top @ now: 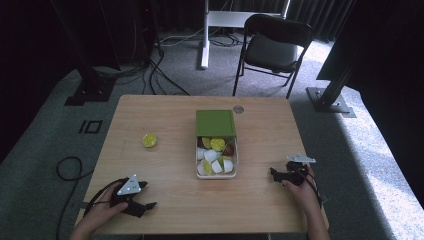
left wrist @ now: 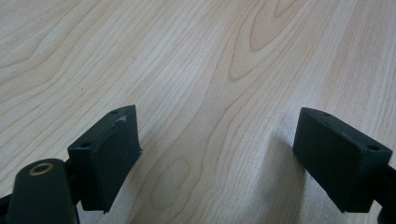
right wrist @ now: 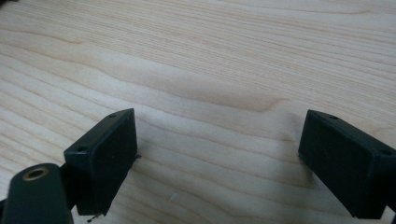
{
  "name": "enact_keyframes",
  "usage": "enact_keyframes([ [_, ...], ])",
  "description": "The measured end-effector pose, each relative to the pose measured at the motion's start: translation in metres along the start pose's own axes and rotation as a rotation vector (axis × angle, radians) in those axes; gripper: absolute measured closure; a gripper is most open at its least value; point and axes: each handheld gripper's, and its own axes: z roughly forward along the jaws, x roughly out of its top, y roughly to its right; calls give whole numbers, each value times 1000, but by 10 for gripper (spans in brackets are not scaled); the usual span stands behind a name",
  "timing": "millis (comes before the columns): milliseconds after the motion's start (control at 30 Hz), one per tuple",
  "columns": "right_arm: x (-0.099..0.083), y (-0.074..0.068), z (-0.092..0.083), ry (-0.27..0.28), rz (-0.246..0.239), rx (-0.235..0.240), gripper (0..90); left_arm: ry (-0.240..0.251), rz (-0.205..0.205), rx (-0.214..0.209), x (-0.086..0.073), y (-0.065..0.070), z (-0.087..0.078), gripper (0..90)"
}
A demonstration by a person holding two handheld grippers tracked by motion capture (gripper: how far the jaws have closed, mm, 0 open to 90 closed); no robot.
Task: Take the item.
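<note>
High view. A light wooden table (top: 165,200) carries a white box (top: 216,172) at its centre, with a green lid (top: 215,123) lying against the box's 12 o'clock edge and partly over it. The box holds white pieces mixed with yellow-green fruit slices and a few brownish ones. A lime half (top: 149,140), cut face up, lies alone on the table at 9 o'clock from the box, well apart from it. The left gripper (top: 148,206) rests at the table's 7 o'clock corner, held in the person's left hand (top: 100,212), with a grey three-cornered plate on top; the lime half lies at 12 o'clock from it, well apart. The right gripper (top: 274,173) sits at 4 o'clock from the box, near its lower corner, held in the right hand (top: 302,192). A black folding chair (top: 272,50) stands on the grey carpet beyond the table's far edge.

Left gripper view. The two black jaws stand wide apart over bare wood grain, with nothing between them.

Right gripper view. The two black jaws likewise stand wide apart above bare wood, empty, their tips close to the table surface.
</note>
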Motion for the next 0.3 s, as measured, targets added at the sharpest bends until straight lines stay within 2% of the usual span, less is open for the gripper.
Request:
enact_keyframes([
  [200, 0, 0, 0, 0, 0, 0, 113, -1, 3, -3, 0, 0, 0, 151],
  [300, 0, 0, 0, 0, 0, 0, 113, -11, 17, -16, 1, 1, 1, 112],
])
